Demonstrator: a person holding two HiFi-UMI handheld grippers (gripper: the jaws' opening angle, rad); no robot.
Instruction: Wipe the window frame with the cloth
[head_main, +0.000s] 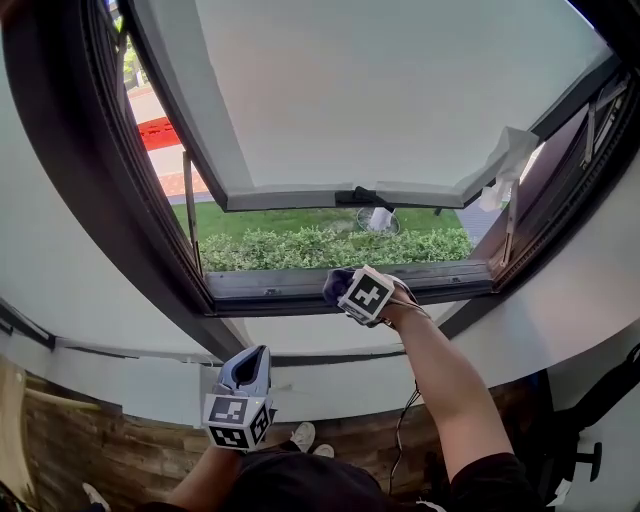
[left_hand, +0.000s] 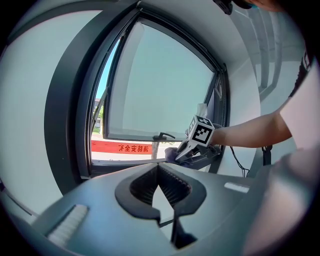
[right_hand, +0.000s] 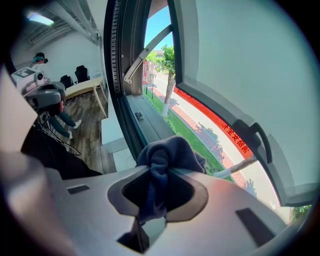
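Two tools in view, only the right tool at work: clamped tight on the bunched dark cloth, the wad touching or just above the bottom rail of the window frame at the centre of the head view, below the open sash. Looks like mid-wipe along that rail; calls next for steady pressure and a sideways drag toward a lower corner, grip unloosened. Left tool low, just left of centre, jaws together on nothing, well apart from the cloth.

Office: desk, black chairs nr big window
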